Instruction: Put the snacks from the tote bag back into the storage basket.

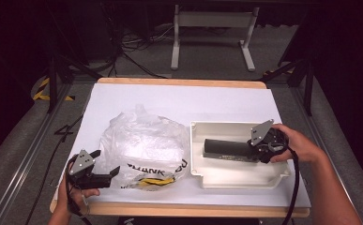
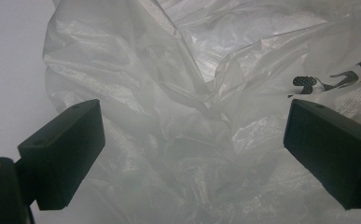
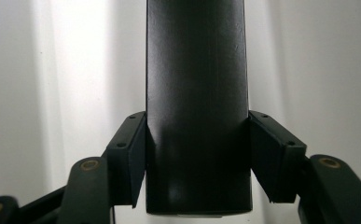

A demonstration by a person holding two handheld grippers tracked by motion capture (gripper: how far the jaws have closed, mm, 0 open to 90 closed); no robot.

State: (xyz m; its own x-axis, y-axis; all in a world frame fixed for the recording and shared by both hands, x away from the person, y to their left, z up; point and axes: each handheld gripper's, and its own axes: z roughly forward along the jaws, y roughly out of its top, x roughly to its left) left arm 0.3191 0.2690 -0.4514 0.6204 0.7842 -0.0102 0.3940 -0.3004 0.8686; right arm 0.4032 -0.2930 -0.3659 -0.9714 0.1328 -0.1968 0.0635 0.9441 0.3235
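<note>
The left gripper [image 1: 105, 163] sits nearest the camera, at about seven o'clock on the table [image 1: 179, 96] in the high view, held in the person's left hand [image 1: 76, 194] with its jaws spread wide and nothing between them. In the left gripper view the two black jaws stand far apart, and the crumpled clear plastic bag [image 2: 187, 93] lies just ahead of them, apart from both pads; black printed lettering shows on the bag toward two o'clock. From above, the bag [image 1: 144, 145] lies rumpled at the centre-left of the white table cover, with black lettering and a bit of yellow along its near edge, at roughly six o'clock of the bag. Just beside it, toward three o'clock, rests a shallow cream tray [image 1: 207, 178] with rounded corners. Inside the tray a dark cylinder [image 1: 223, 149] lies on its side, its long axis running from nine to three o'clock. The right gripper [image 1: 254, 151], held in the right hand [image 1: 296, 145] at the tray's three o'clock end, is pinching that end of the cylinder. In the right gripper view both pads press flat against the sides of the cylinder [image 3: 197, 93], which reaches straight toward twelve o'clock over the pale tray floor.
</note>
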